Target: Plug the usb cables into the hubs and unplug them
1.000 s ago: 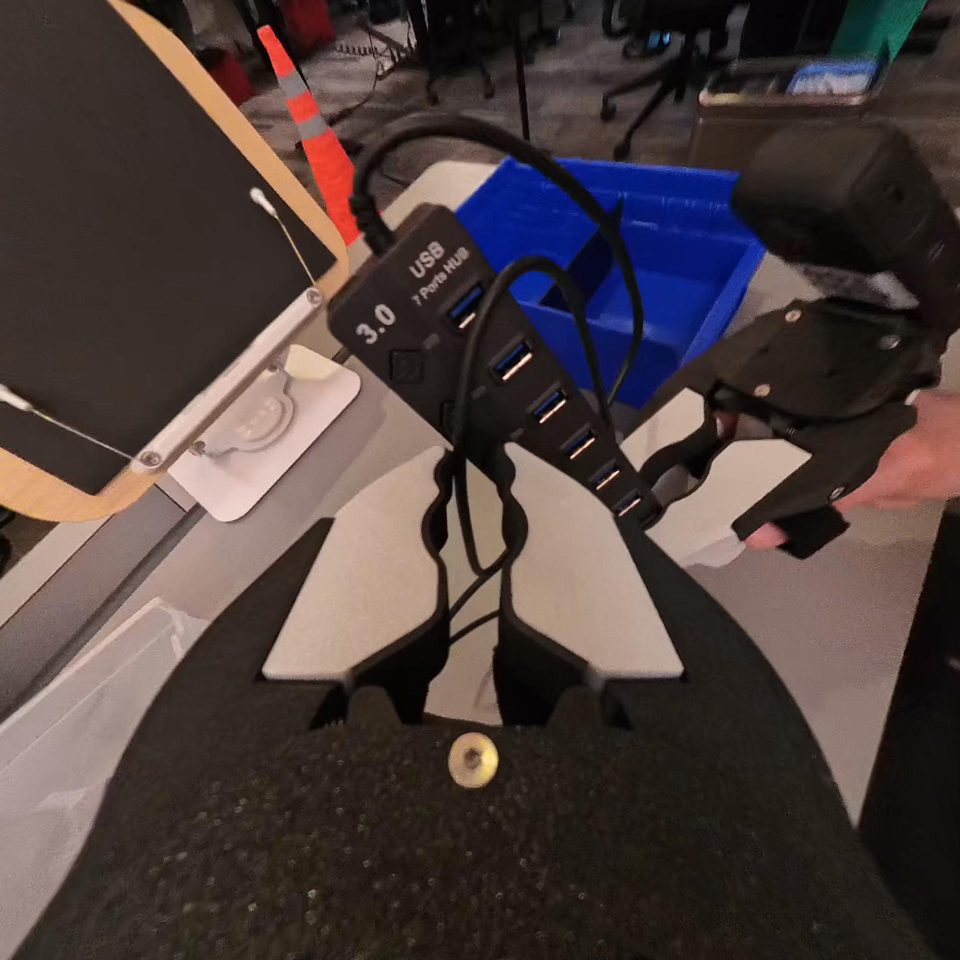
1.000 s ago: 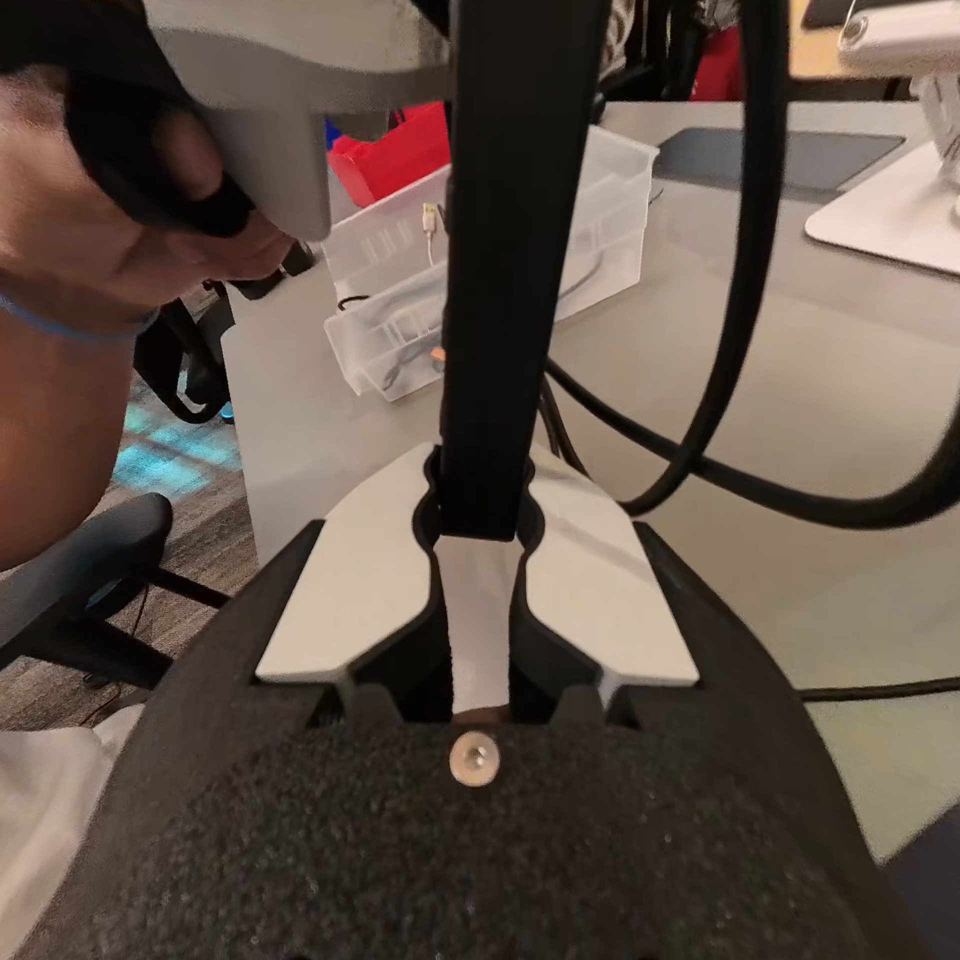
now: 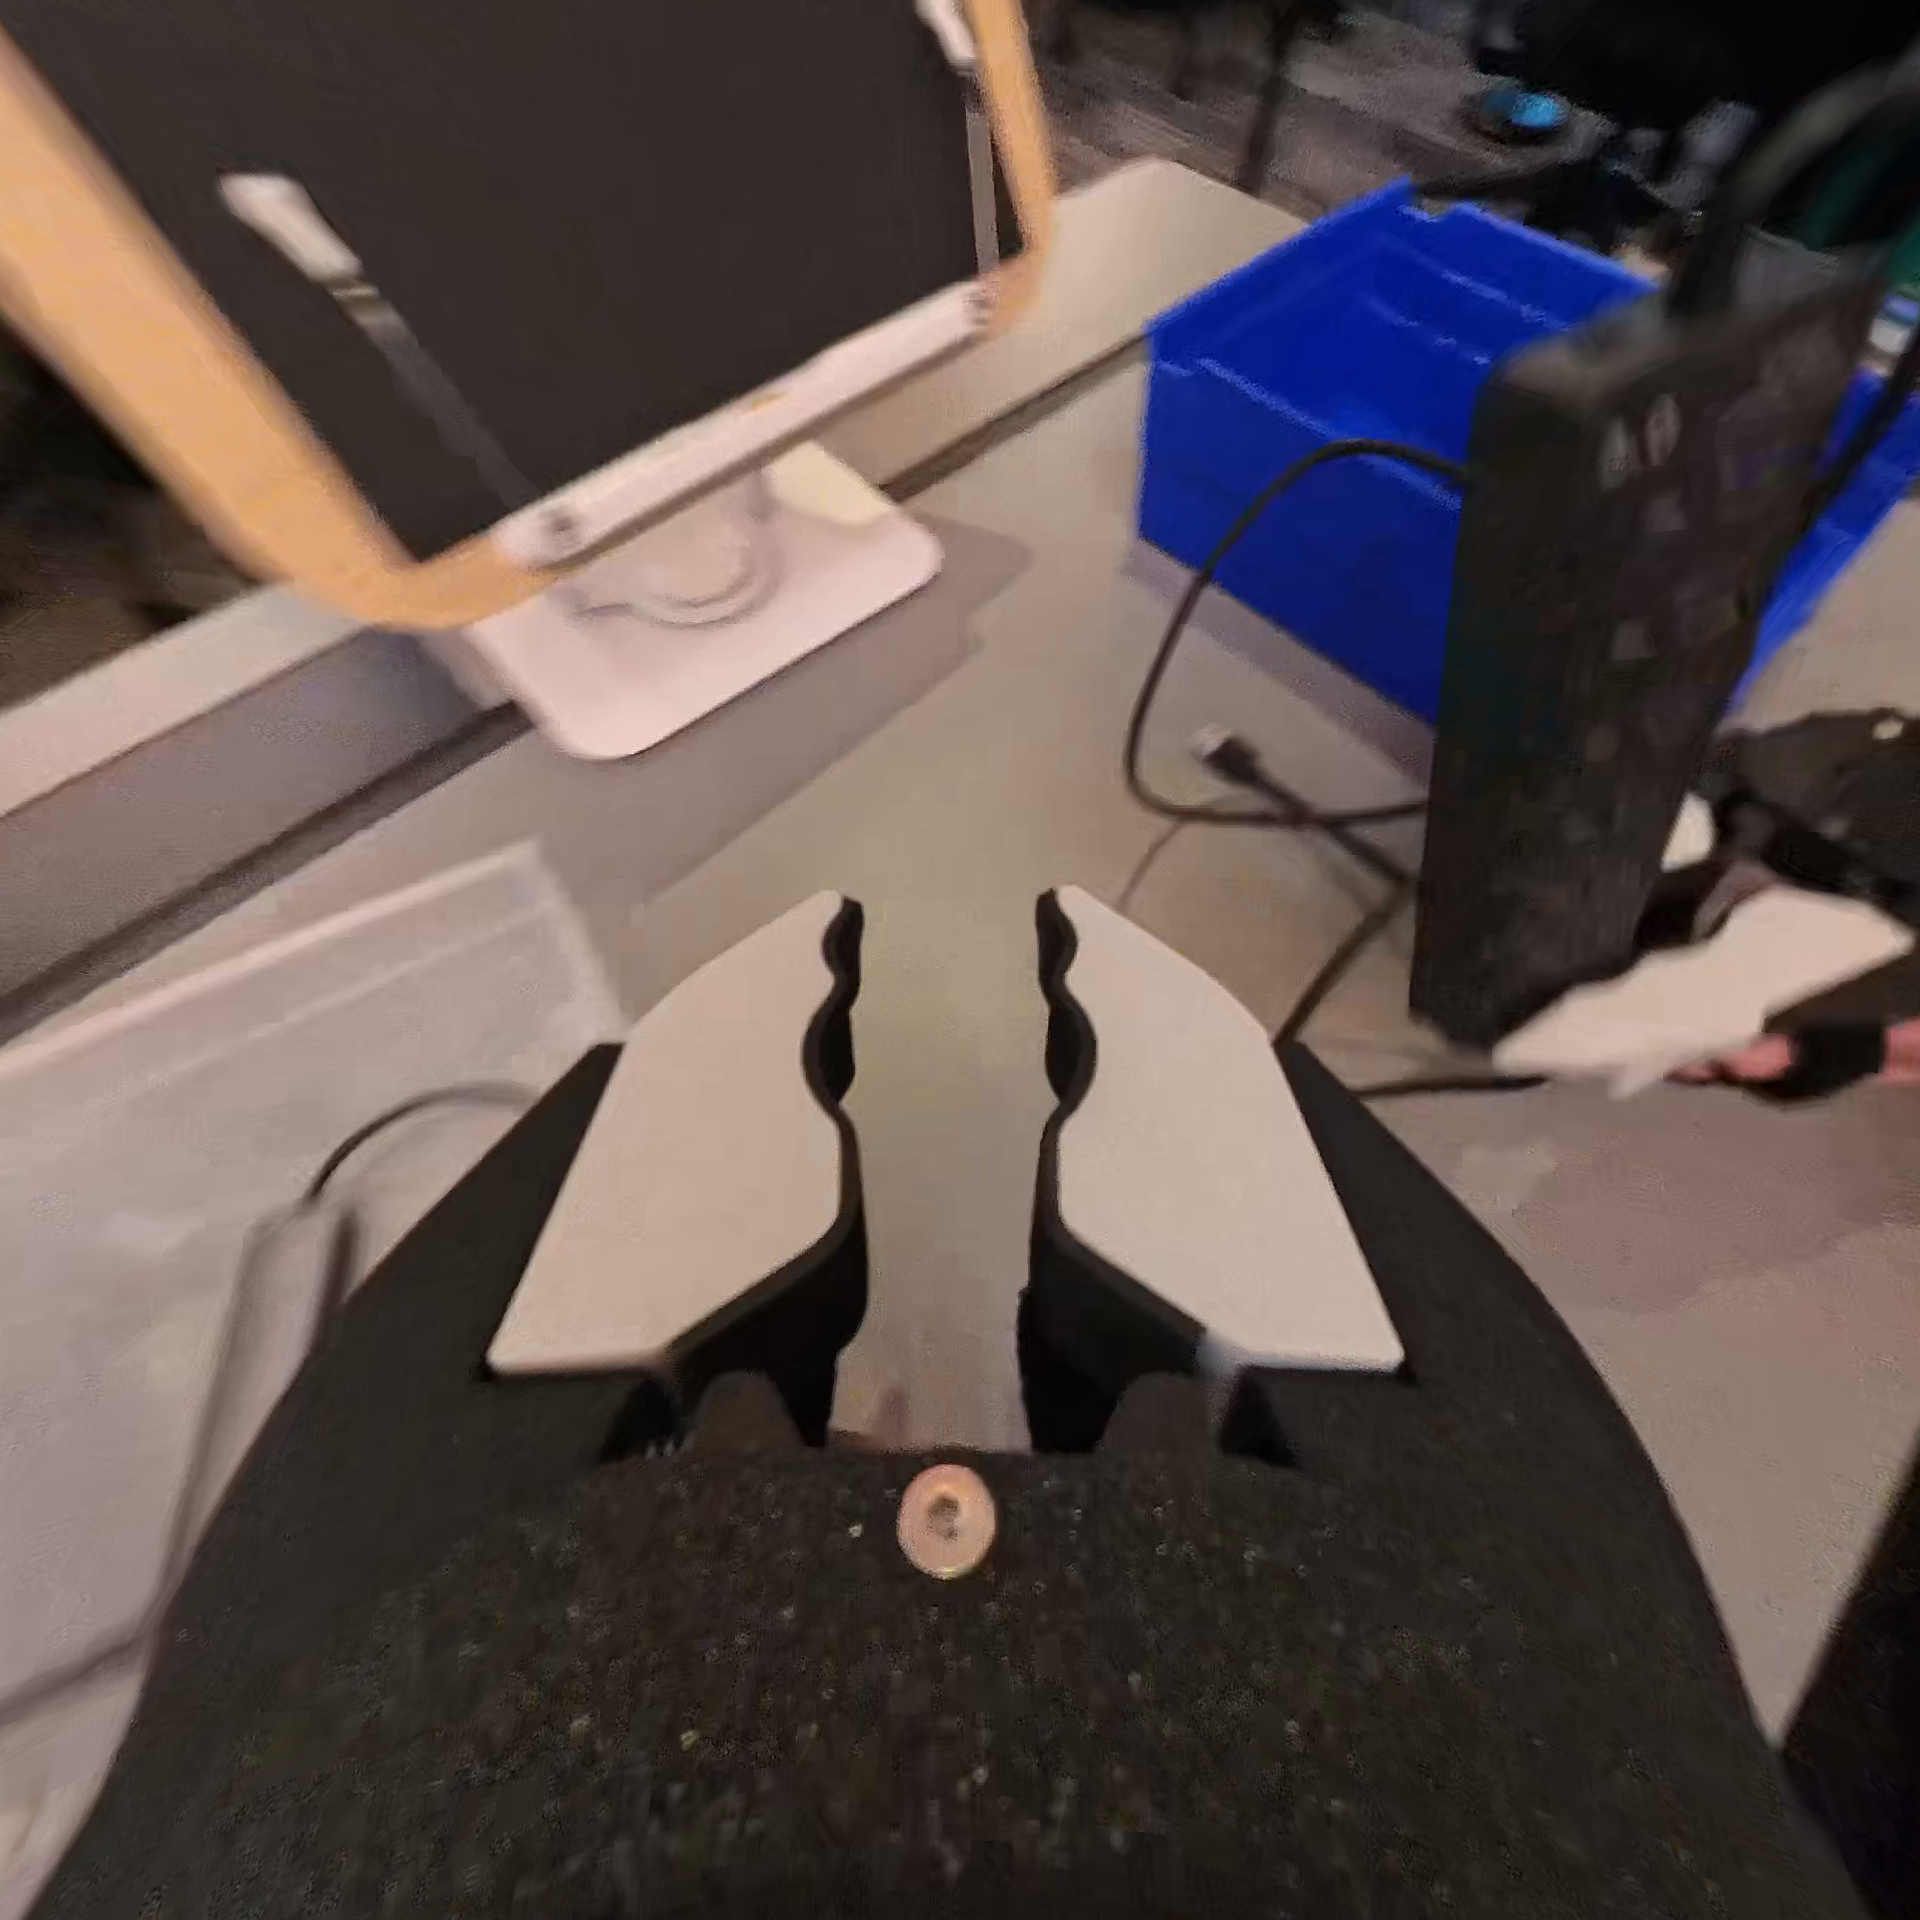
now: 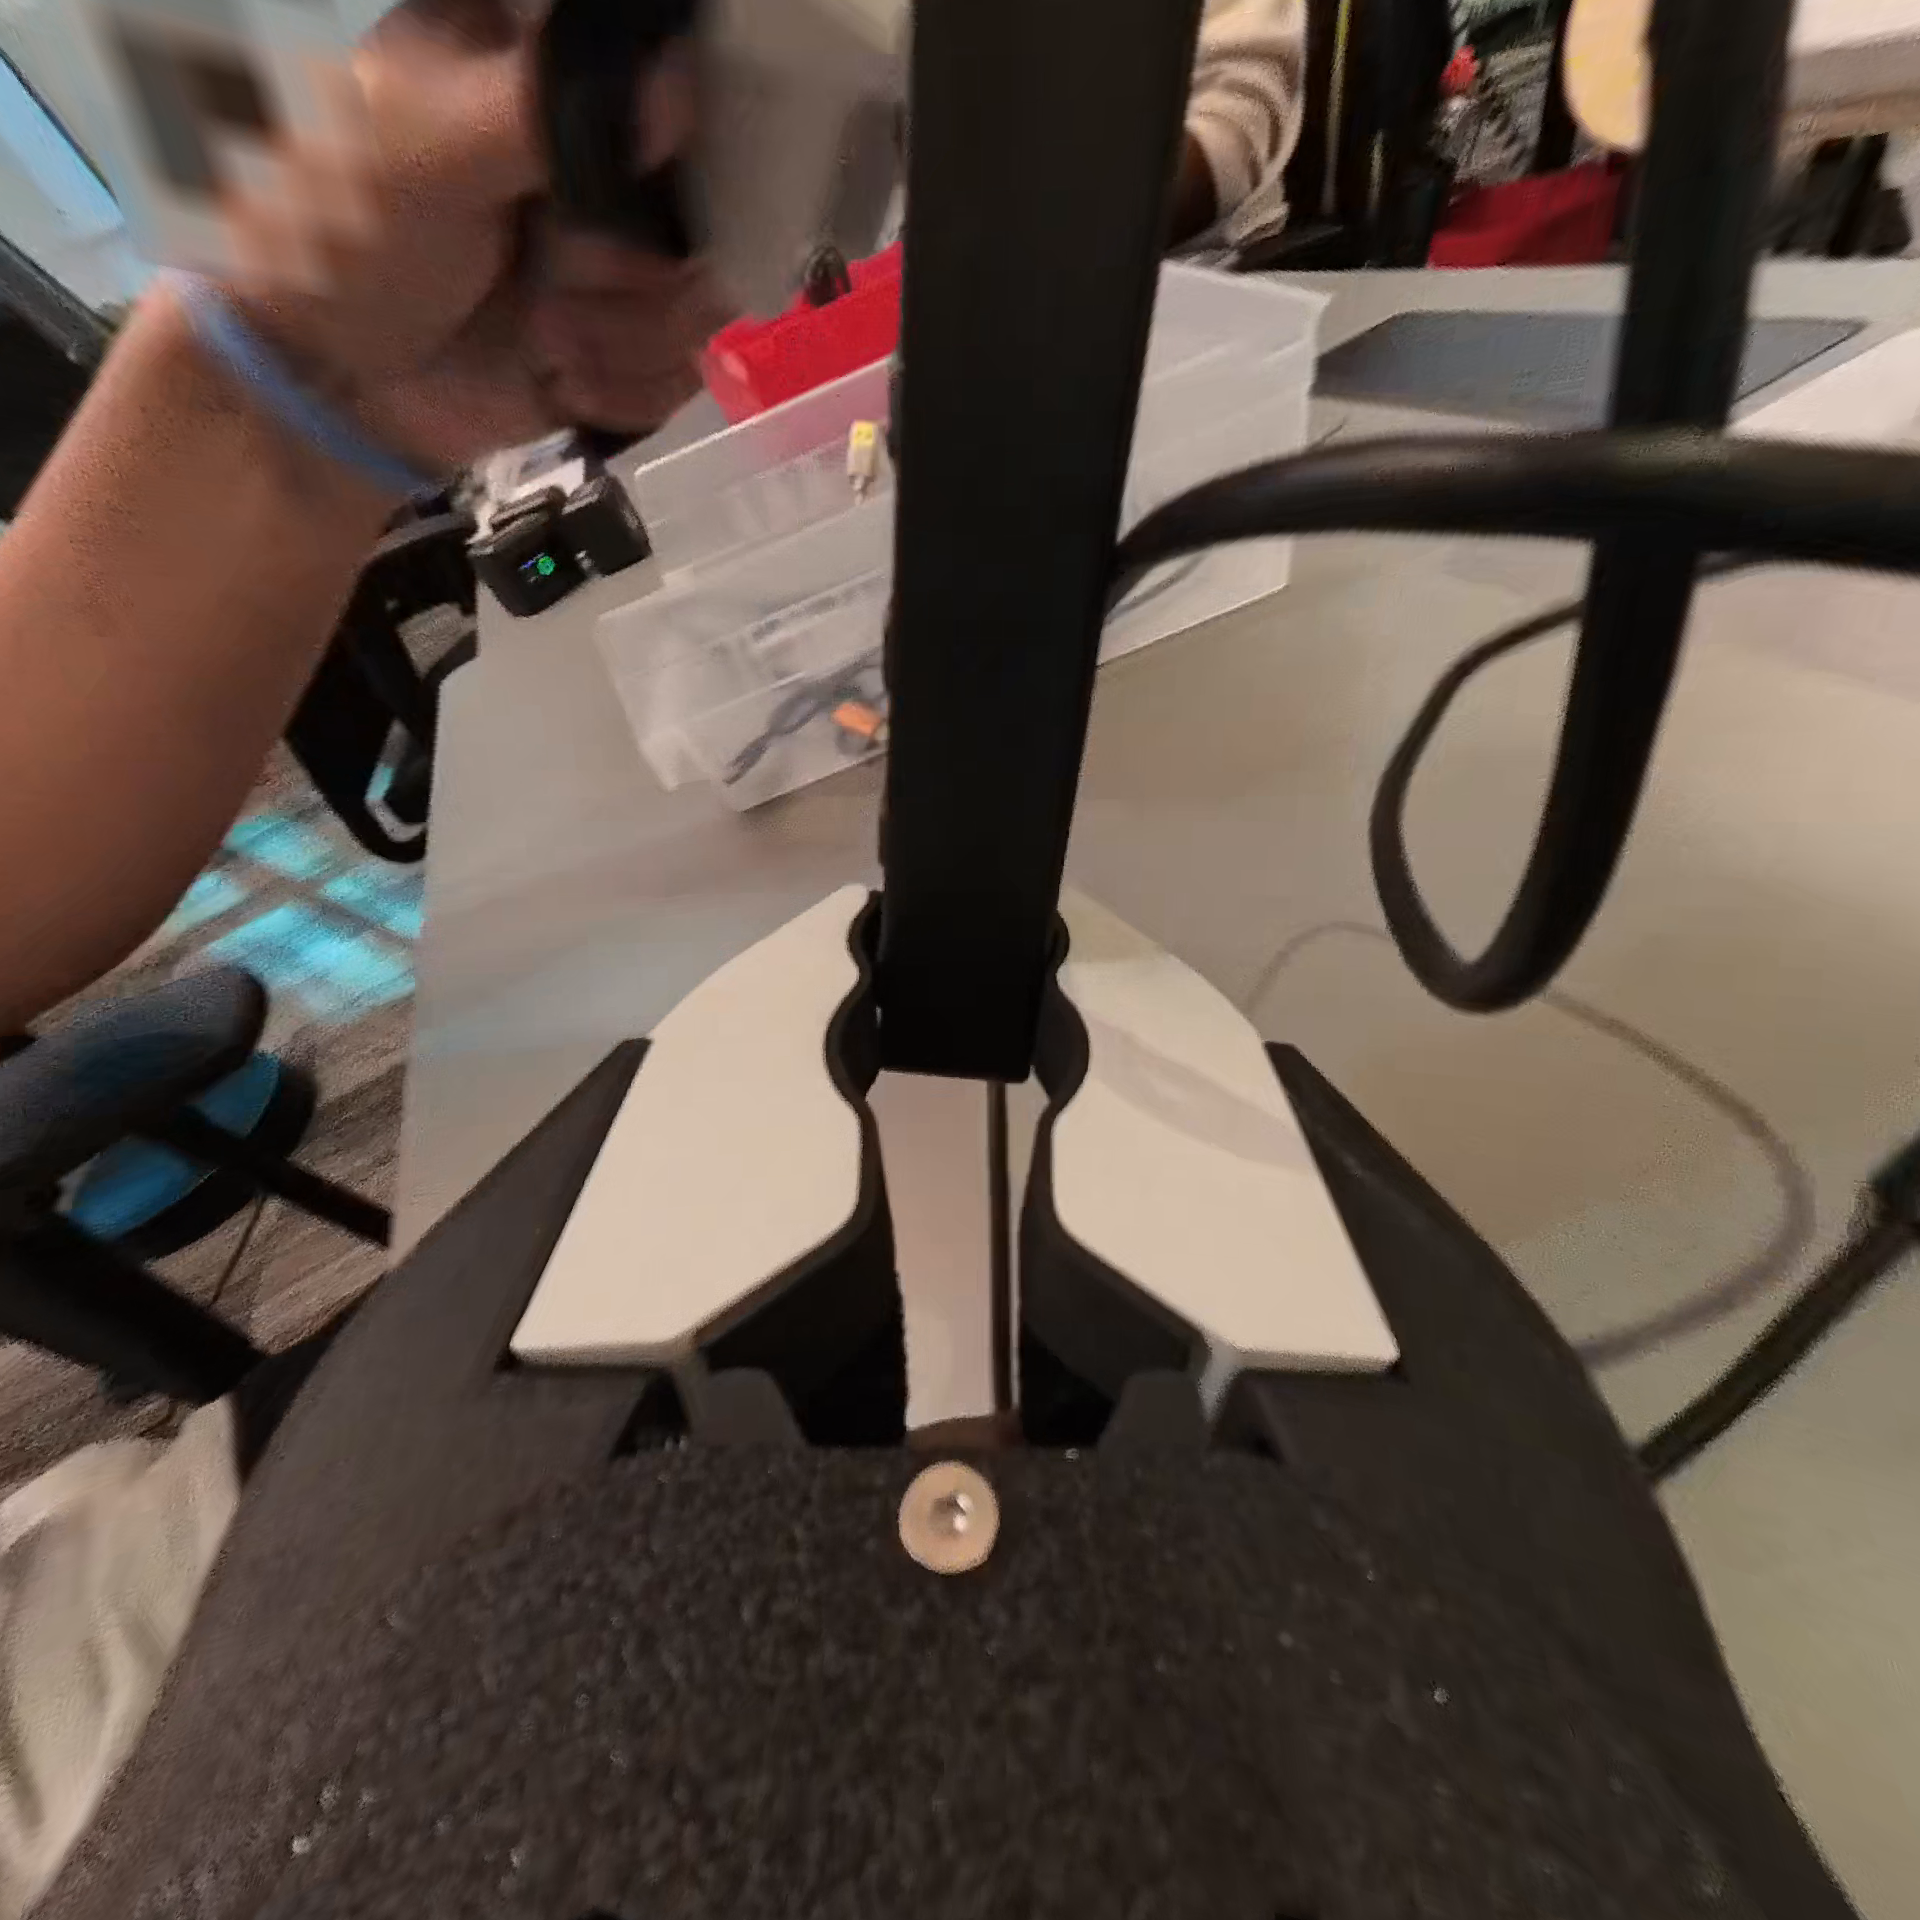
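Hub (image 4: 1039,468), black and long, stood upright, its lower end pinched between the right gripper (image 4: 961,997) fingers above the grey table (image 4: 1351,831). Left gripper (image 3: 948,925) hung empty, jaws parted, well apart from the hub (frame blurred). Thin cable (image 3: 1164,665) trailed loose on the table beside a blue bin (image 3: 1309,416).

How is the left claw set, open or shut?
Open. In the left wrist view the left claw shows bare table between its fingers, with nothing held.
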Available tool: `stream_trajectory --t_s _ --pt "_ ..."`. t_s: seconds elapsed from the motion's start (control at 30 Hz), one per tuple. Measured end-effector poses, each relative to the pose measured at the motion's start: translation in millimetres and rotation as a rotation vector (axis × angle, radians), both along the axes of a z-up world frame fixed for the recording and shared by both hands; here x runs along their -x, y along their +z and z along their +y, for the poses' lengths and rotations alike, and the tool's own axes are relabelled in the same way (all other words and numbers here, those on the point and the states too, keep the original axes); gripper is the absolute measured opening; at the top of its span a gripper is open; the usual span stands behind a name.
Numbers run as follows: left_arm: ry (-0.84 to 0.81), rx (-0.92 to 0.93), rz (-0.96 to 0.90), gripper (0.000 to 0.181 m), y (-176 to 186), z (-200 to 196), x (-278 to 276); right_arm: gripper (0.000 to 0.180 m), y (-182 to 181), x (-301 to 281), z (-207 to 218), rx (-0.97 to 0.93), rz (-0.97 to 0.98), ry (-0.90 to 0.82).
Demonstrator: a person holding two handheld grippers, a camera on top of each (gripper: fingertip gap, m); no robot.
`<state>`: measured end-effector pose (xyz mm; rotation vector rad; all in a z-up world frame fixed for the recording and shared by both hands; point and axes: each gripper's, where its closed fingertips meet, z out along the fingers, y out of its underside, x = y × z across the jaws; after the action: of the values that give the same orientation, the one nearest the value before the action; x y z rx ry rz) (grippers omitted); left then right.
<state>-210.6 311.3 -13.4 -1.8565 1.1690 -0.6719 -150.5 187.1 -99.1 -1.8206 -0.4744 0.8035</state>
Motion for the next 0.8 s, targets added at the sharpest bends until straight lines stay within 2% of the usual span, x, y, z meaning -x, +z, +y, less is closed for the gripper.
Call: stream_trajectory --t_s 0.07,0.17,0.27,0.33,0.4,0.43,0.5,0.6,0.73,0.8 --pt "0.128 -0.067 -0.02 0.035 -3 -9 58 0.025 -2 -3 17 -0.043 -0.001 -0.014" --pt "0.302 -0.023 -0.084 0.045 -28 -36 134 0.025 0 -4 41 -0.124 -0.006 -0.018" --pt "0.311 0.036 -0.111 0.062 -66 -71 153 0.025 3 -4 62 -0.189 0.029 -0.015" --pt "0.359 0.021 -0.036 0.063 -92 -72 151 0.025 9 -6 78 -0.237 0.026 -0.035" --pt "0.414 0.038 0.026 0.06 -113 -61 143 0.025 11 -2 90 -0.239 0.023 -0.031" --pt "0.437 0.063 0.045 0.048 -121 -56 138 0.025 11 0 94 -0.246 0.025 -0.033" --pt "0.498 0.036 0.089 0.003 -124 -48 137 0.025 9 2 97 -0.266 0.006 -0.045" --pt "0.671 0.046 0.054 0.004 -124 -42 146 0.025 13 6 90 -0.317 0.002 -0.015" --pt "0.807 0.042 0.021 0.003 -124 -37 149 0.025 14 7 91 -0.323 0.005 -0.012" --pt "0.841 0.004 0.062 0.002 -124 -27 149 0.025 13 7 92 -0.309 0.012 -0.01"
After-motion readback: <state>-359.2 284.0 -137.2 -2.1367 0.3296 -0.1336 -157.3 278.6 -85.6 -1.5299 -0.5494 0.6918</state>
